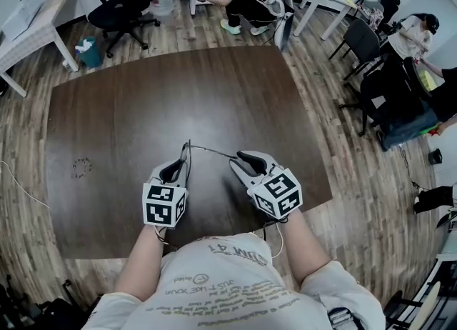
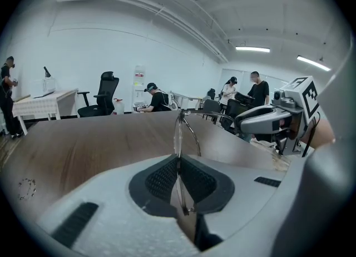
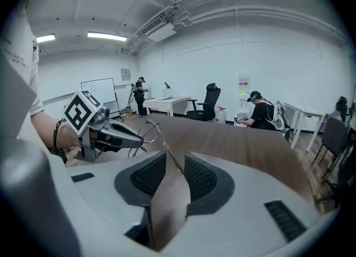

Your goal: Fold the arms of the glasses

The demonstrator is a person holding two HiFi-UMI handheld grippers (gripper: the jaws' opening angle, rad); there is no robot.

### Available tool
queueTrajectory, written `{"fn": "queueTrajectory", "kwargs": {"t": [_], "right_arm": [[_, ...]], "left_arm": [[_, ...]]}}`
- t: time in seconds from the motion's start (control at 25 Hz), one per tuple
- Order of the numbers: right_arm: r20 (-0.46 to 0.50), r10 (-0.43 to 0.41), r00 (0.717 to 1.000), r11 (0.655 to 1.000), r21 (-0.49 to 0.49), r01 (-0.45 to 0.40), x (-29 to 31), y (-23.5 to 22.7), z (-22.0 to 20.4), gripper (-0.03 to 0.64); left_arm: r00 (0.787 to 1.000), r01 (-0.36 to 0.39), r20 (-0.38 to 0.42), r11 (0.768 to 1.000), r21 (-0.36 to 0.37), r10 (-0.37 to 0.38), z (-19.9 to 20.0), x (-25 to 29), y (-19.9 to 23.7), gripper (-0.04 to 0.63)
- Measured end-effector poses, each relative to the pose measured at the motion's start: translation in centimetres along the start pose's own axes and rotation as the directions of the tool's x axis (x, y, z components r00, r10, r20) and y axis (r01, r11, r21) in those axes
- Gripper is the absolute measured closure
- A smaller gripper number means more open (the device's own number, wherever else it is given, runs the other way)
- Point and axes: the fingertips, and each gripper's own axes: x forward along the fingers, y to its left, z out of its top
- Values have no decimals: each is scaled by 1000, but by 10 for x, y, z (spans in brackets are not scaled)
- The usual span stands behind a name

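Glasses (image 1: 190,151): thin wire-frame pair, round rims, slim metal temple arm (image 3: 167,149). Judged very light, springy and easy to bend, with lenses that would smudge or scratch, so they want a soft grip. They are held up in the air over the near part of the worktop (image 1: 143,93), which is dark brown, wood-grain, smooth and matt. The left hand-held gripper (image 2: 179,164) is clamped on the glasses, its ribbed black pads (image 2: 161,179) pinching a lens rim edge-on, frame upright. That is a fair hold for steadying, but the rim is thin and could slip or twist under side load. One temple arm sticks out open toward the right hand-held gripper (image 3: 175,167), whose jaws stand apart with the arm's end lying between them, close to one pad and not squeezed. Best place to act looks like the arm's outer end, pushed gently so it swings at the hinge, not pulled on the wire. The second arm can't be made out clearly.
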Motion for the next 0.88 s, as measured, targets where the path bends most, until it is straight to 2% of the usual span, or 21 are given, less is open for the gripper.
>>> {"fn": "queueTrajectory", "kwargs": {"t": [0.2, 0.52, 0.88], "right_arm": [[-11, -3, 1000, 1000, -31, 2, 5, 7, 0, 533], [-32, 5, 999, 999, -33, -6, 5, 9, -5, 563], [-64, 77, 995, 997, -2, -77, 13, 25, -14, 577]], "left_arm": [[1000, 7, 3, 1000, 11, -7, -2, -1, -3, 563], [1000, 20, 4, 1000, -24, -20, -1, 2, -6, 563], [999, 33, 16, 996, -84, -31, 0, 2, -3, 563]]}}
